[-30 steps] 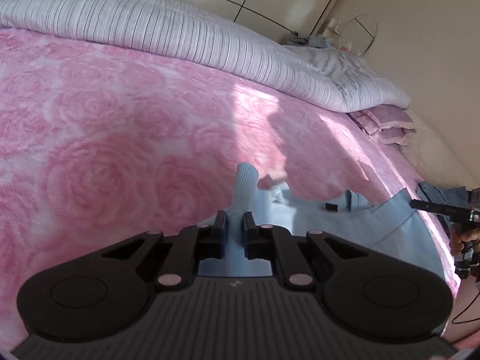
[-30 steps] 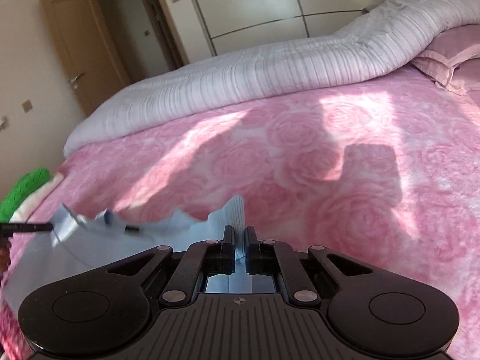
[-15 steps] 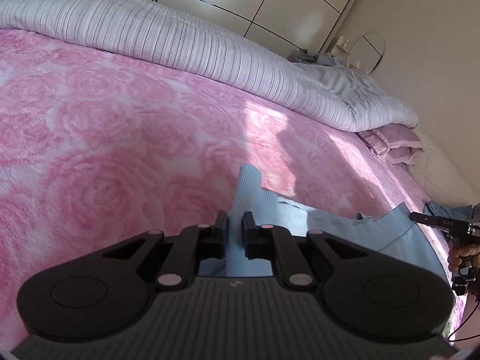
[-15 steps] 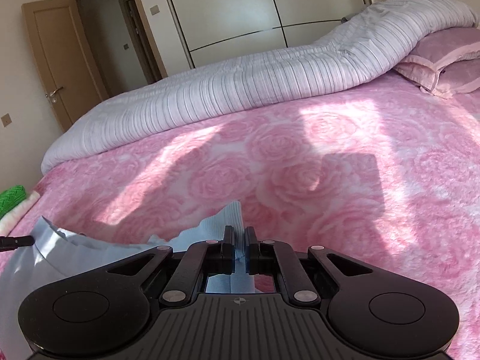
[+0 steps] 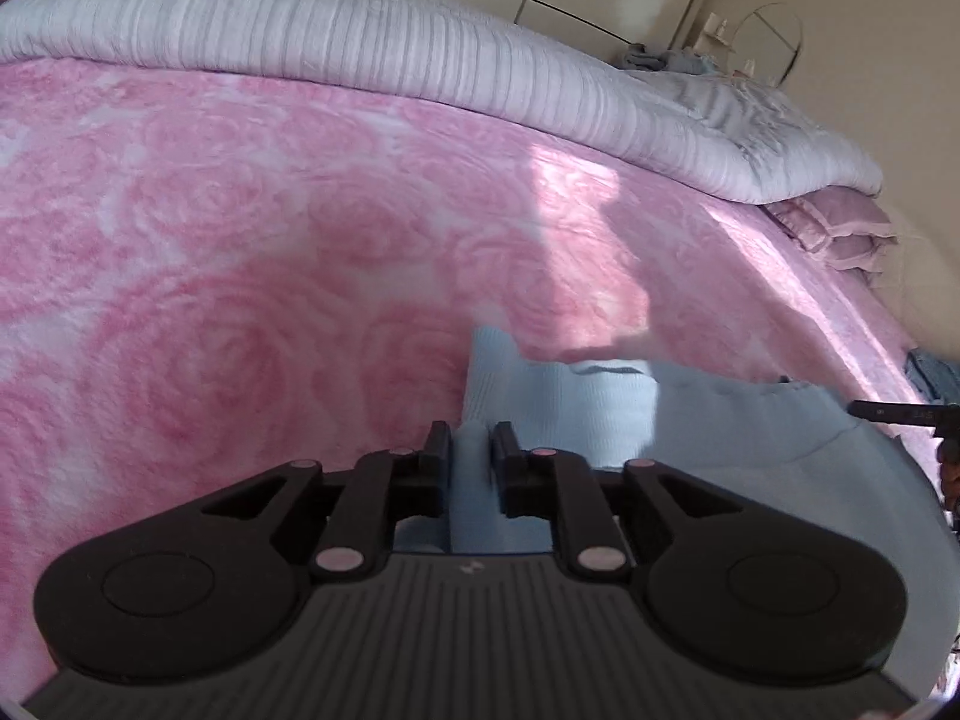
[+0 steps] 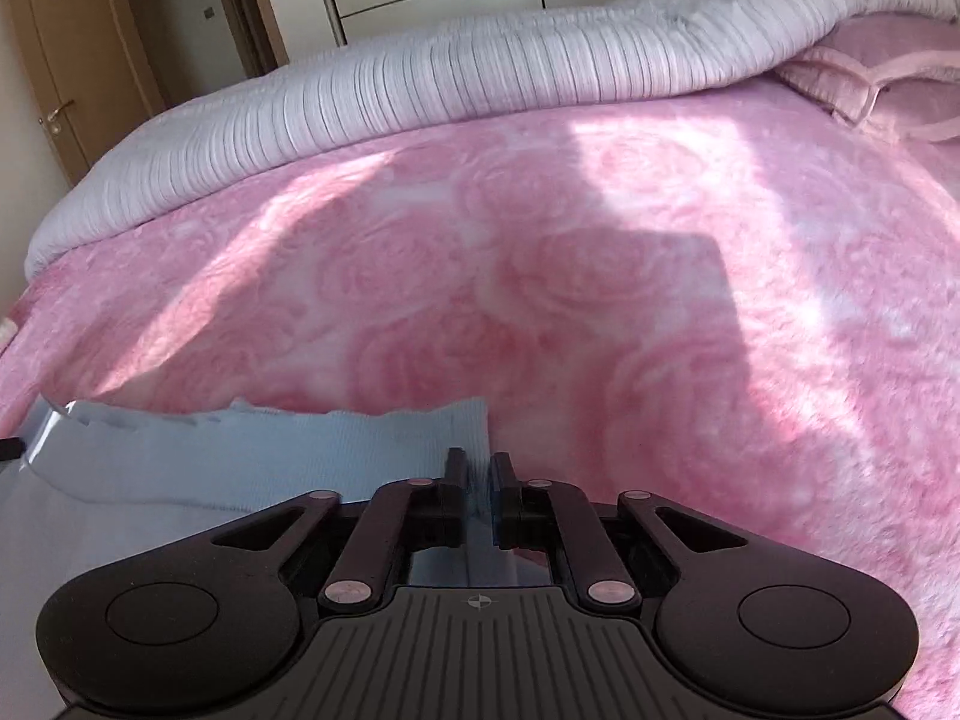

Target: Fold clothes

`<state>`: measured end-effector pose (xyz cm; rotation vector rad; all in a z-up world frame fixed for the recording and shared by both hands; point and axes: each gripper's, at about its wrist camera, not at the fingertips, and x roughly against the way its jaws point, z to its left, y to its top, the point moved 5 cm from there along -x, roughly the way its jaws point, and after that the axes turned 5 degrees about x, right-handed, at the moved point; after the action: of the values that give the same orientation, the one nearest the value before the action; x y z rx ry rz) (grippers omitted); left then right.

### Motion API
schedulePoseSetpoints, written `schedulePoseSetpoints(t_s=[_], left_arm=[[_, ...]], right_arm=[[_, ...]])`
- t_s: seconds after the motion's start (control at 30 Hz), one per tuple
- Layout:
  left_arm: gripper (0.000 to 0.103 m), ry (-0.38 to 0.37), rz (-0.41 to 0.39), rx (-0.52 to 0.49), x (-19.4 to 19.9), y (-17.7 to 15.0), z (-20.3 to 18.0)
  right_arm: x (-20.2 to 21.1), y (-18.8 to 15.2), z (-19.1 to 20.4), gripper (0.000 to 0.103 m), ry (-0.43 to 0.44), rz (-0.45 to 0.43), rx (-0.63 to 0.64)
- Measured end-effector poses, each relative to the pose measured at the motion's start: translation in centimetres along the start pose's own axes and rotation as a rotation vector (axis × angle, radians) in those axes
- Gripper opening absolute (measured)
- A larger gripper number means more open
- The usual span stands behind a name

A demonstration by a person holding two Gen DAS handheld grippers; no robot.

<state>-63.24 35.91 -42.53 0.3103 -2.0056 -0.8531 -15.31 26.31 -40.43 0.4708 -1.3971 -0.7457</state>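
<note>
A pink rose-patterned blanket [image 5: 252, 252] covers the bed. A striped pale quilt [image 6: 480, 78] lies bunched along its far edge, touching pink pillows [image 6: 864, 84]. A wooden door [image 6: 54, 72] stands behind.

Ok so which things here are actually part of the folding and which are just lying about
Part of the job:
- light blue garment
- left gripper, jaws opening, cloth between them
- right gripper, shut on the garment's edge

Just lying about:
- pink rose blanket
- striped duvet
- pink pillows
</note>
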Motion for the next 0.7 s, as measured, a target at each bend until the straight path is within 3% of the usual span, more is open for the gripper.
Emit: schedulePoseSetpoints(t_s=[0.07, 0.1, 0.17, 0.23, 0.43, 0.5, 0.57, 0.63, 0.7], left_arm=[[0.024, 0.052, -0.013, 0.017, 1.3, 0.3, 0.3], [0.023, 0.079, -0.025, 0.027, 2.1, 0.4, 0.4], [0.021, 0.123, -0.046, 0.03, 4.0, 0.4, 0.1], [0.021, 0.133, -0.052, -0.005, 5.9, -0.3, -1.3], [0.021, 0.03, -0.047, -0.202, 9.2, -6.2, -10.0], [0.021, 0.013, -0.034, -0.26, 8.7, -8.3, -12.4], [0.02, 0.056, -0.023, -0.291, 7.7, -9.8, -12.9], [0.019, 0.116, -0.026, -0.281, 7.0, -10.9, -11.8], [0.019, 0.103, -0.054, -0.201, 7.7, -11.2, -9.8]], right_arm=[[0.9, 0.4, 0.1, 0.01, -0.054, 0.019, 0.011], [1.4, 0.5, 0.1, 0.019, -0.083, 0.027, 0.018], [3.7, 0.6, 0.7, 0.023, -0.184, -0.007, 0.074], [6.8, 0.1, 2.5, 0.024, -0.214, -0.091, 0.136], [11.5, -6.0, 13.5, 0.025, 0.06, -0.141, 0.318], [10.9, -8.3, 16.7, 0.025, 0.075, -0.14, 0.388], [10.3, -10.6, 19.8, 0.025, 0.088, -0.138, 0.455], [8.9, -12.2, 19.7, 0.024, 0.024, -0.124, 0.454], [9.0, -13.0, 17.7, 0.024, -0.025, -0.16, 0.423]])
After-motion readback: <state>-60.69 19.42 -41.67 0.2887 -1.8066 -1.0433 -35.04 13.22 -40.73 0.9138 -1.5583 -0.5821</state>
